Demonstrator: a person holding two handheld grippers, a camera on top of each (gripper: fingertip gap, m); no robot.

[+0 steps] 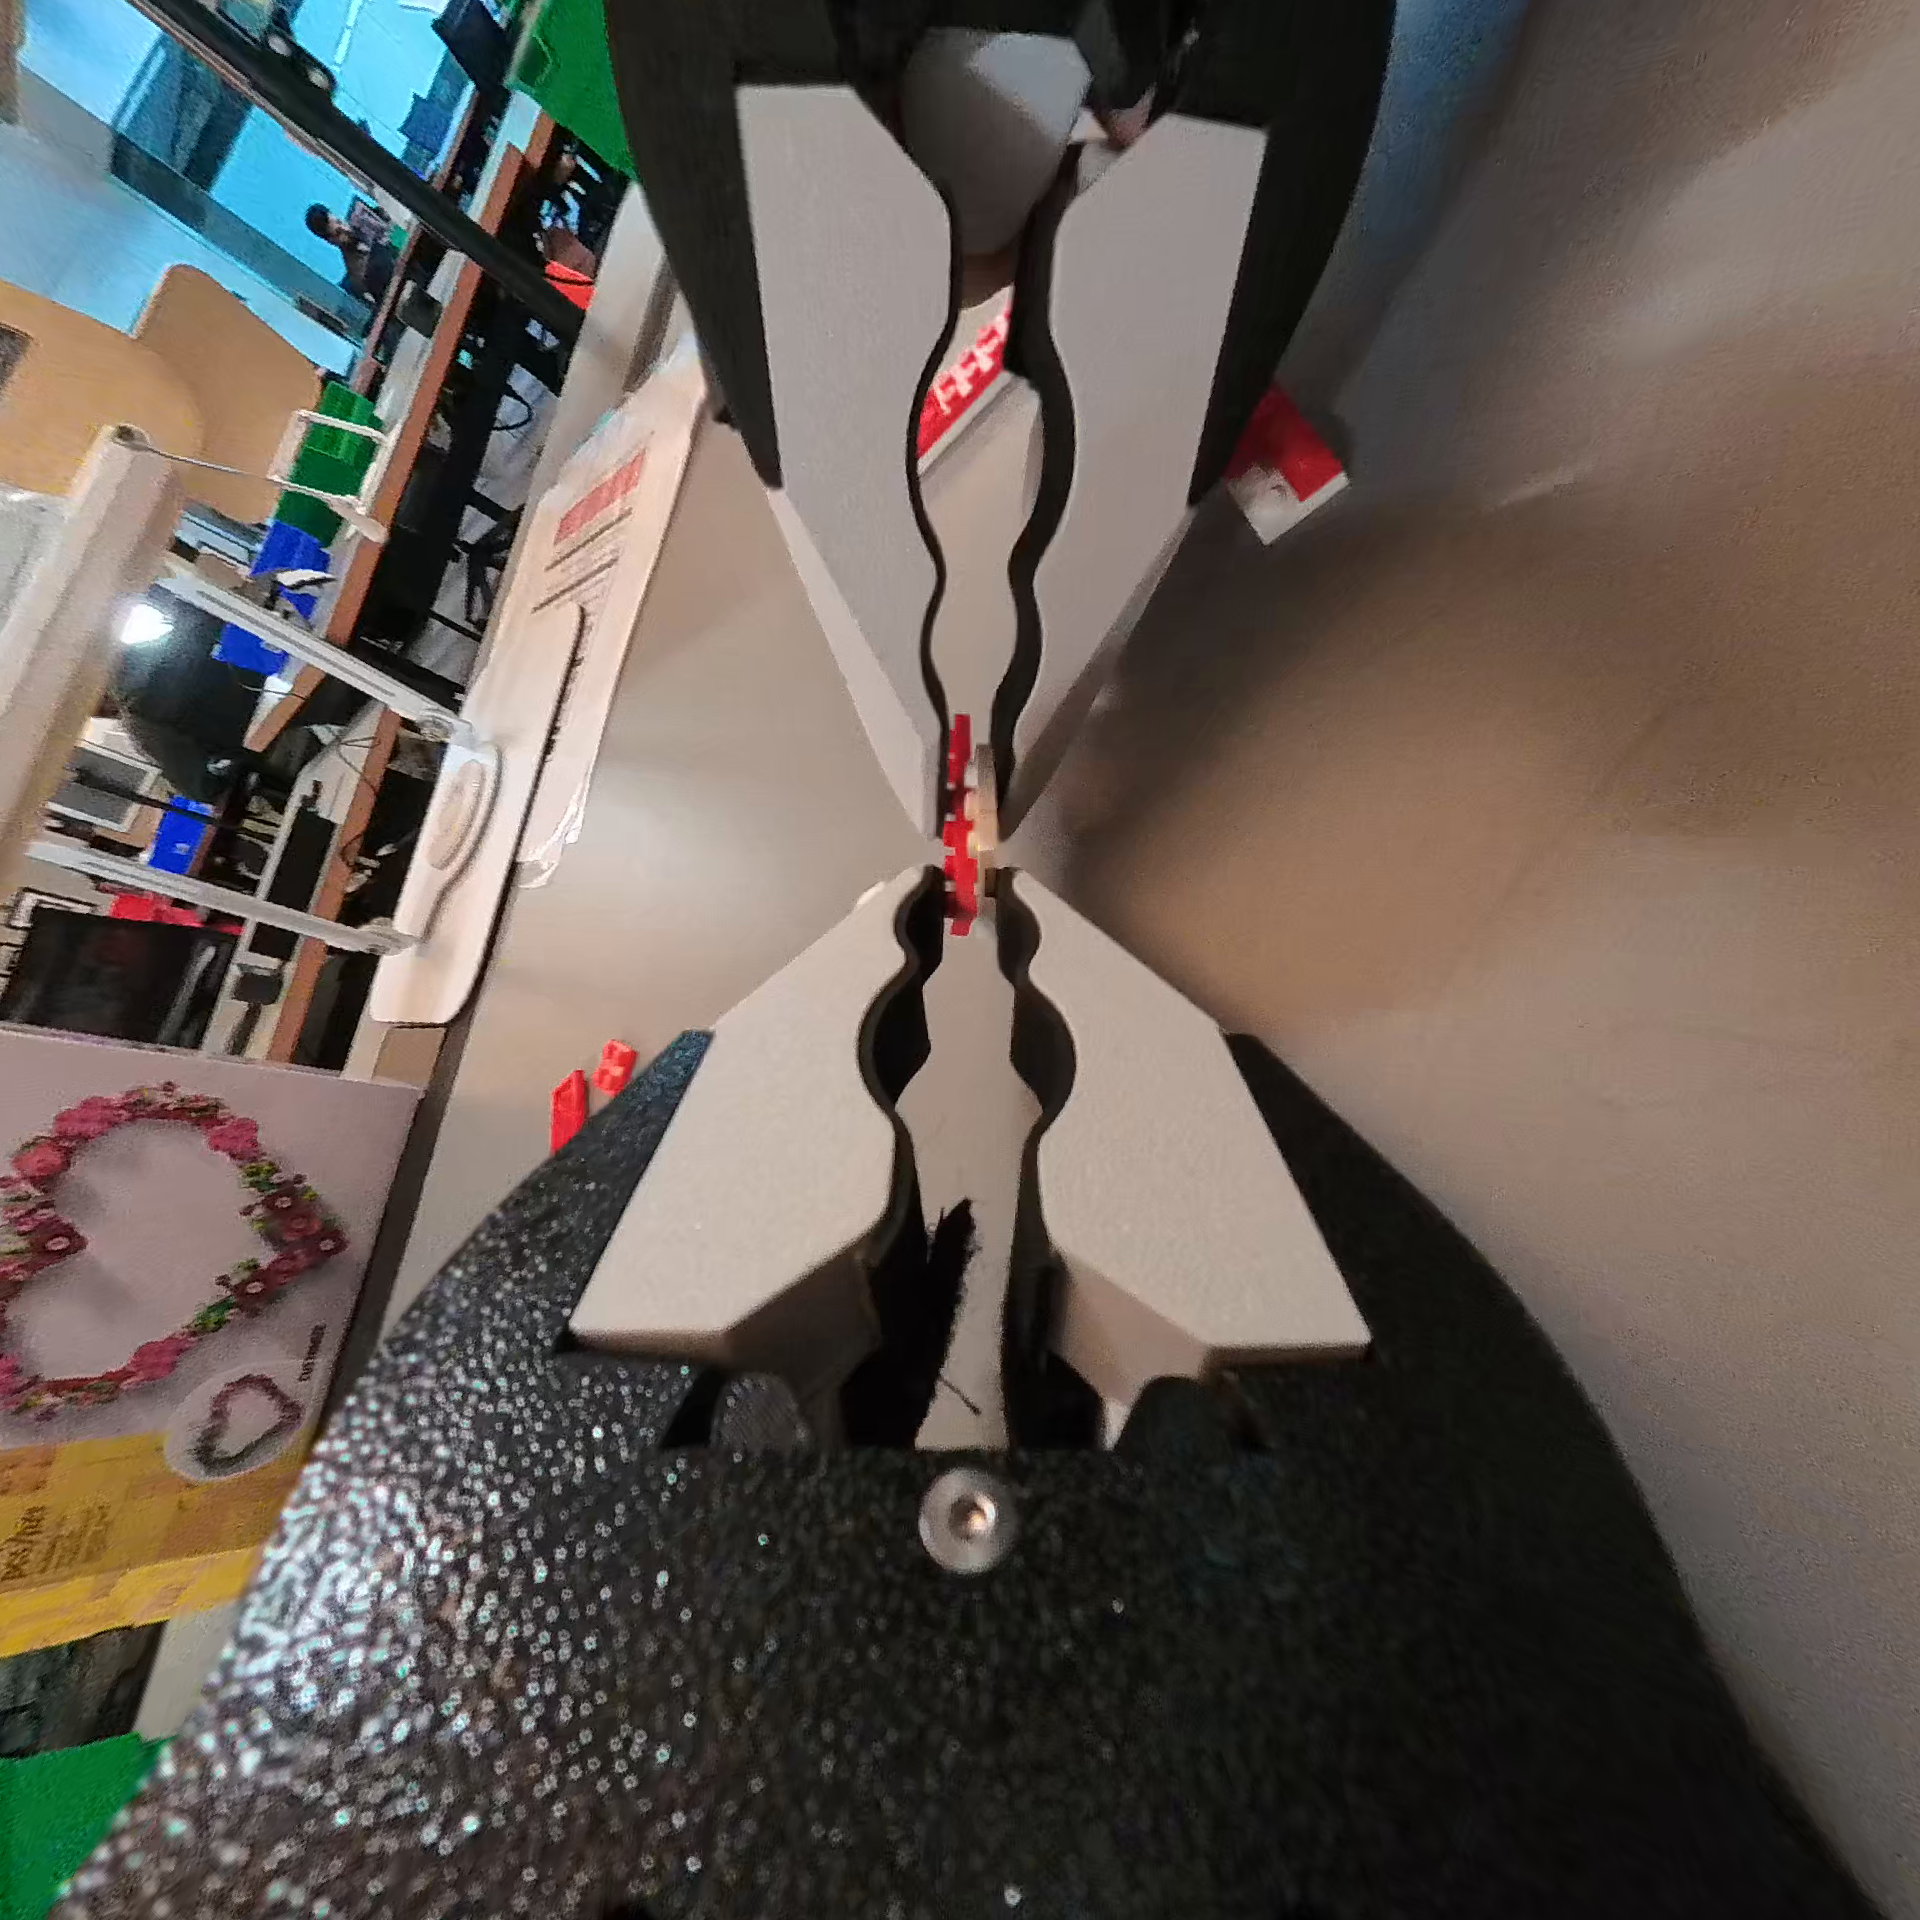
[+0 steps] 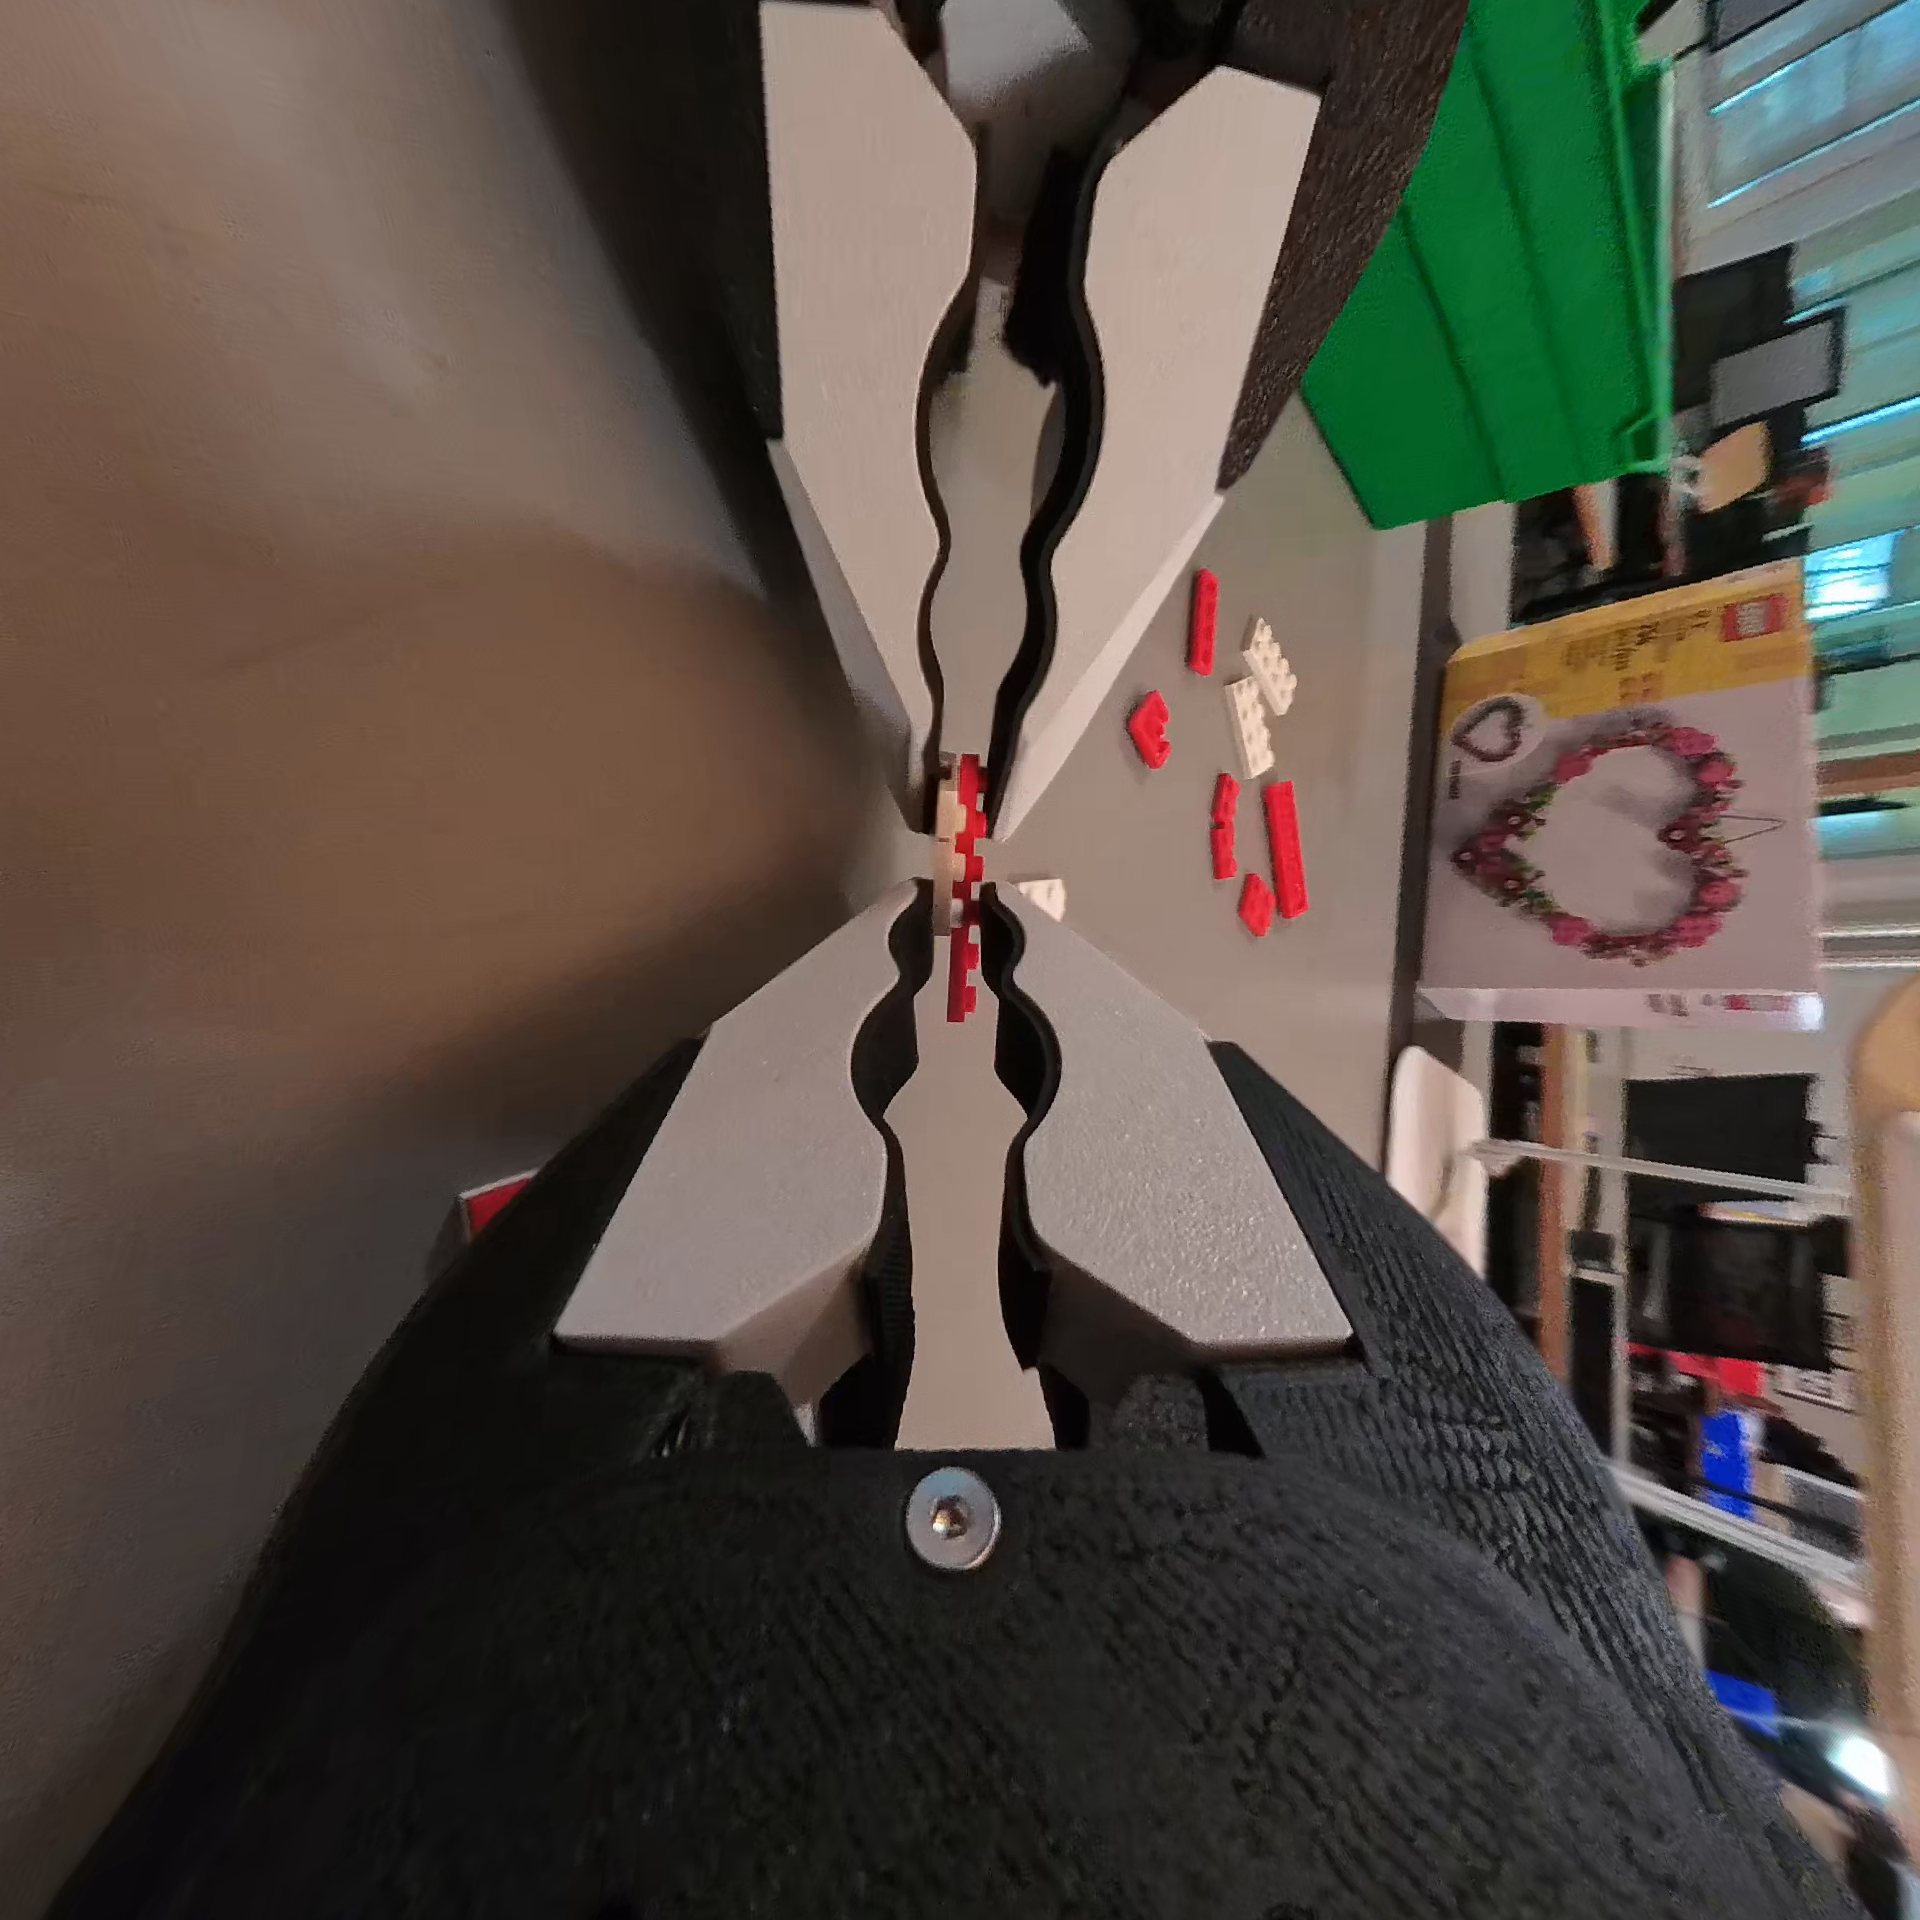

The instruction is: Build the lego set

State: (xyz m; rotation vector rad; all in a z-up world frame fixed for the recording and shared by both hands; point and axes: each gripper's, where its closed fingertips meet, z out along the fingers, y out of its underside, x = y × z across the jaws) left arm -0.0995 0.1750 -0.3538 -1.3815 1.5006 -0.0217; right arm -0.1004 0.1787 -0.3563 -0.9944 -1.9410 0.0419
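You had both grippers, left gripper point(image 1: 961, 878) and right gripper point(image 2: 956, 883), clamped tip to tip on the small red-and-tan lego assembly point(image 2: 961, 831) (probably pressing plates together), raised off the desk point(image 2: 1330, 520). Loose red and white pieces point(image 2: 1252, 748) lay beside the set's box point(image 2: 1621, 810) near the desk's edge.

Red and white brick stack point(image 2: 961, 862) mostly hidden between tong tips, green bin point(image 2: 1496, 270) cut off at top edge

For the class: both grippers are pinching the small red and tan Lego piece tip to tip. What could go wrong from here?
1. The left gripper and right gripper hold the small red and tan Lego assembly only at their fingertips; uneven pressure might pop it apart or drop it.
2. A fall could scatter the loose red and white bricks on the grey table.
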